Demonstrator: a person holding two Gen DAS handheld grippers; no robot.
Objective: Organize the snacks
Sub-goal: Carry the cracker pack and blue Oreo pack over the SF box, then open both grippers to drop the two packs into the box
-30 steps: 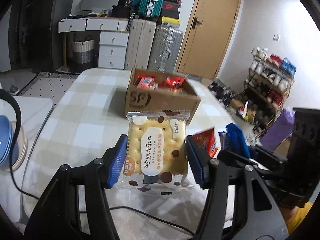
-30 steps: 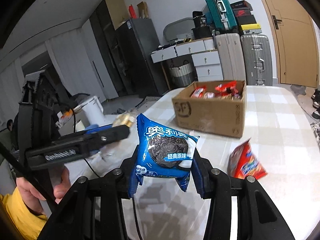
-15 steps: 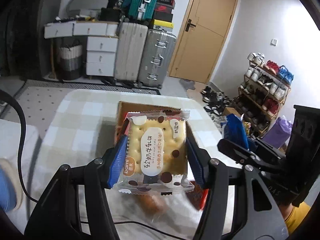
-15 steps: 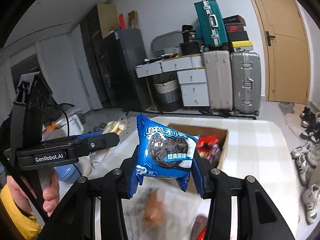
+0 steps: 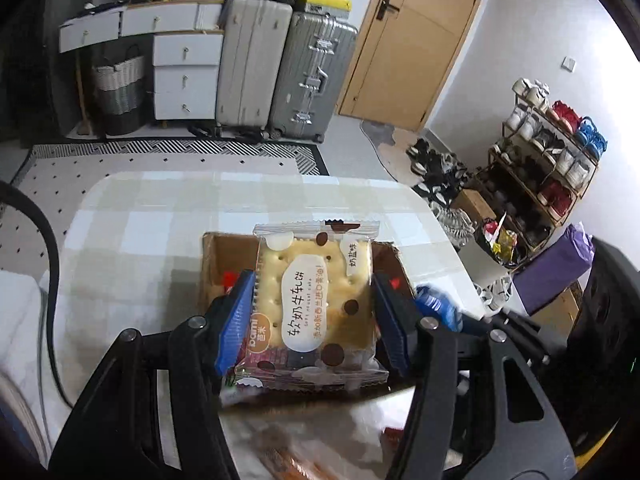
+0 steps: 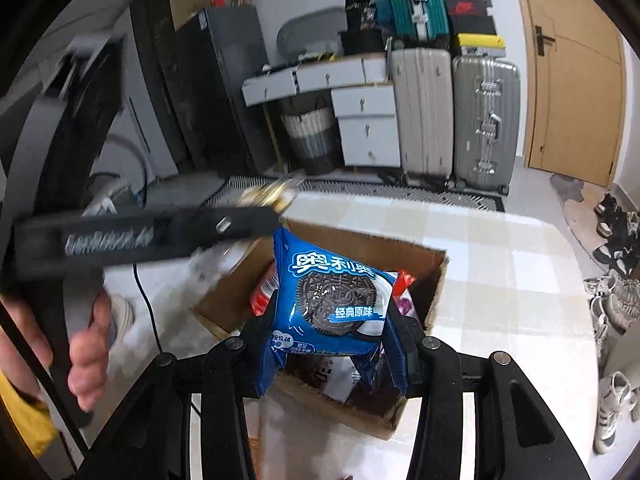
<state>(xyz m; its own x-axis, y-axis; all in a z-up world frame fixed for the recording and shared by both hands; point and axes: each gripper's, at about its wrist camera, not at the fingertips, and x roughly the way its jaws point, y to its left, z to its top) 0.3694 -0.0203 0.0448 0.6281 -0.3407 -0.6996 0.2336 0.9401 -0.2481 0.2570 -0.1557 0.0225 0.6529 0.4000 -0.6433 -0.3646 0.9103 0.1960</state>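
Note:
My left gripper is shut on a clear cracker packet with Chinese print and holds it above the open cardboard box on the checked table. My right gripper is shut on a blue Oreo packet and holds it over the same box, which has red snack packs inside. The left gripper's black body crosses the right wrist view. The Oreo packet's blue edge shows in the left wrist view.
The checked tablecloth stretches beyond the box. Blurred snack packs lie on the table near me. A black cable runs over the table's left side. Suitcases, drawers and a shoe rack stand beyond the table.
Both grippers have risen and moved forward, from low in front of the box to above its open top, each still holding its packet.

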